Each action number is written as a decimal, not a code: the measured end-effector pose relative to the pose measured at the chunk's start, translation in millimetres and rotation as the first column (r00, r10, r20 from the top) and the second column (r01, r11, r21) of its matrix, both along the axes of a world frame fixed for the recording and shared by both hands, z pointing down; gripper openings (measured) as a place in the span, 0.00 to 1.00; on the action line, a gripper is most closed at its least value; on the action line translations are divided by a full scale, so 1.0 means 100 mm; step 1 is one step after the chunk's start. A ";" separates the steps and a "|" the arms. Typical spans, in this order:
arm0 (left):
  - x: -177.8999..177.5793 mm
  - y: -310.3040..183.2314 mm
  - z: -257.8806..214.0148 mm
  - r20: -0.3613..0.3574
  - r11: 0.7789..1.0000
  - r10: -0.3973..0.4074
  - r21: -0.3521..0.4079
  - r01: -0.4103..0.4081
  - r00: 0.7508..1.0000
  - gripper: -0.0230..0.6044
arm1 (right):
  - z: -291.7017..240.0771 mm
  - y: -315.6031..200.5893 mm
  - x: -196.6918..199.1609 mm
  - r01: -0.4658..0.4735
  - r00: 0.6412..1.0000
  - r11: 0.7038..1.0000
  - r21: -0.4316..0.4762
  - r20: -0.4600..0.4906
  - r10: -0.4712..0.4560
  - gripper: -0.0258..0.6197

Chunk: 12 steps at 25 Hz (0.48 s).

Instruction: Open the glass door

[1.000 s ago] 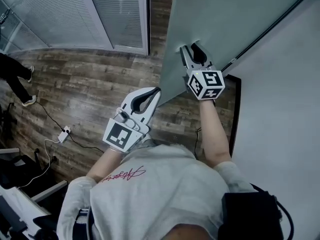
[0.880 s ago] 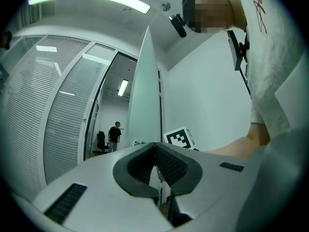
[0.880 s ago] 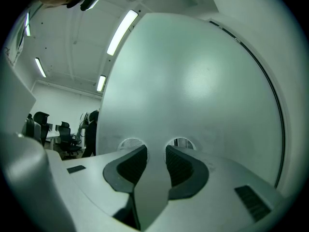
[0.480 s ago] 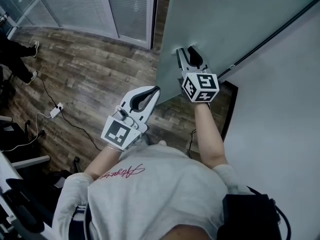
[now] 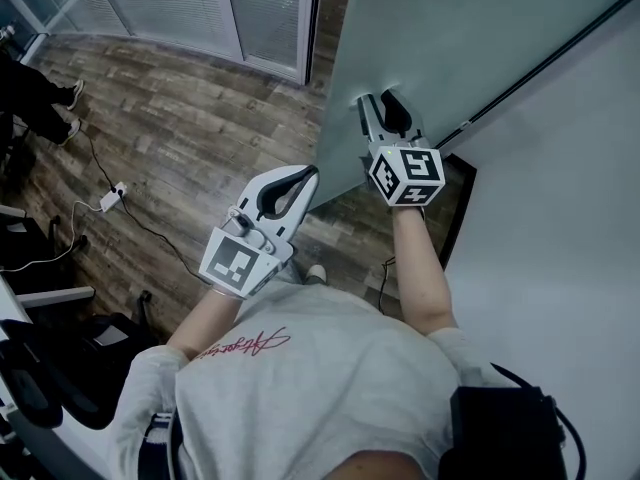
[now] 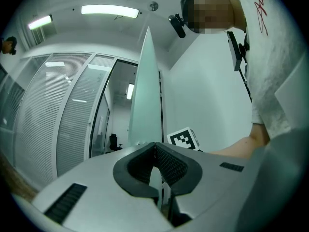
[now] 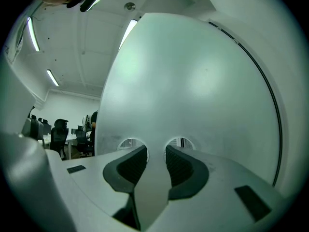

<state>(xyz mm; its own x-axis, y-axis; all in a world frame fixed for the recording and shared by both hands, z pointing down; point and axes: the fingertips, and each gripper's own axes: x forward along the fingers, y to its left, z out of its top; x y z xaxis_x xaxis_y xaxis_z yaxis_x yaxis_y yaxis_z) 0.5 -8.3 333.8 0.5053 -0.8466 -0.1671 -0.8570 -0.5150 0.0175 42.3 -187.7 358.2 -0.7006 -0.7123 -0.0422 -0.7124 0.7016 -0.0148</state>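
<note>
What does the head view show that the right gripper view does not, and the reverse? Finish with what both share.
Head view only: the brown wood-plank floor, a white power strip on it, and the shut left hand-held gripper. Right gripper view only: long ceiling light strips, dark office chairs, and two round see-through spots in the door. Both: the grey frosted glass door with the open right hand-held gripper at it.

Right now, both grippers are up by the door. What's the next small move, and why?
Probably press forward with the right gripper. Its open jaws face the flat of the door, tips at the panel, with nothing between them, and the door is only partly swung. The left gripper, shut, is near the door's edge.
</note>
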 end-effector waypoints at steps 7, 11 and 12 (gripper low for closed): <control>0.22 0.17 0.06 0.029 0.990 0.140 -0.029 -0.139 0.990 0.06 | 0.04 0.24 0.28 -0.026 0.999 1.000 0.004 0.029 0.026 0.24; 0.45 0.30 0.06 0.022 0.977 0.212 -0.013 -0.212 0.977 0.06 | 0.13 0.42 0.55 -0.024 0.999 1.000 -0.002 0.024 0.024 0.24; 0.47 0.32 0.05 0.017 0.973 0.230 -0.024 -0.229 0.973 0.06 | 0.11 0.45 0.57 -0.018 1.000 1.000 -0.001 0.021 0.018 0.24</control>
